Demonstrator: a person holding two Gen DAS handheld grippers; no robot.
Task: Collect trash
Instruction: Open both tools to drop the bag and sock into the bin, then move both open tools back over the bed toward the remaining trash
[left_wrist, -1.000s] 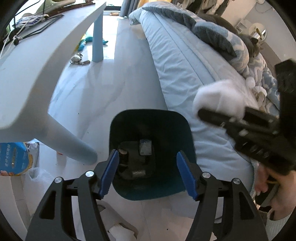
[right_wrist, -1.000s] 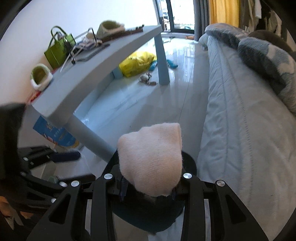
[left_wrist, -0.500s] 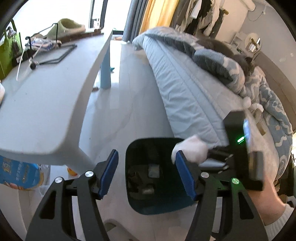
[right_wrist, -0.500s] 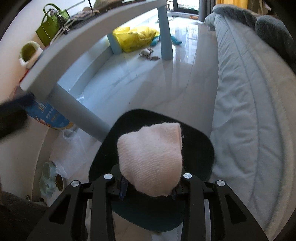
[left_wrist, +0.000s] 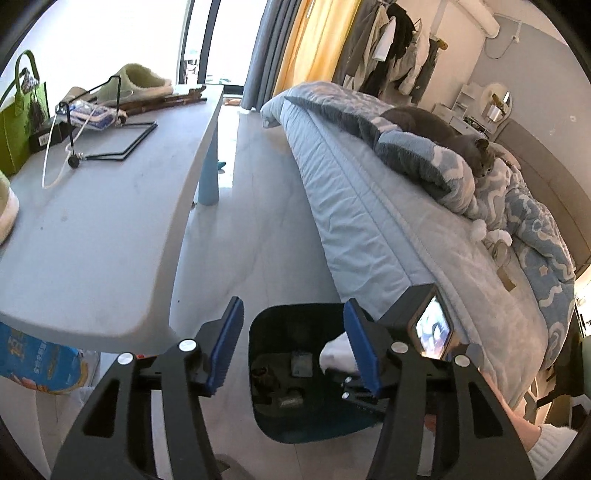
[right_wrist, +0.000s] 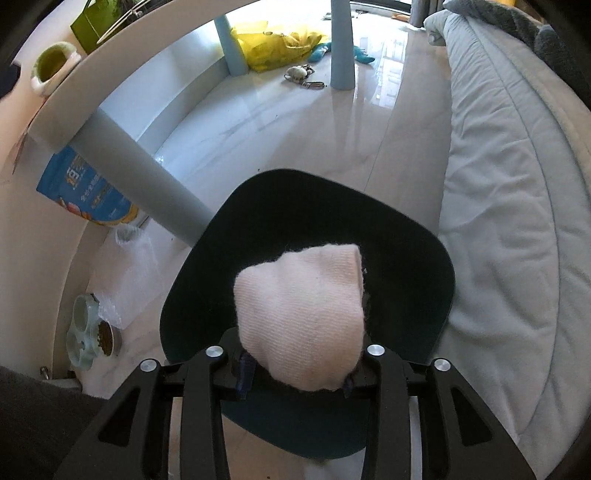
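The right gripper (right_wrist: 295, 373) points steeply down over the dark bin (right_wrist: 424, 266), the pale pink sock (right_wrist: 301, 321) between its jaws and projecting forward over the bin's mouth. Those jaws have just been opening slightly; whether the pads still press the sock is hard to tell here, though it appears held. The left gripper (left_wrist: 293, 347), nearer the table (left_wrist: 92, 236) side of the bin, is part-open and empty, its jaws having just been closing. The bin stands on glossy pale floor (right_wrist: 277, 122) between table and bed (right_wrist: 509, 206). The bin's mouth lies directly below the sock.
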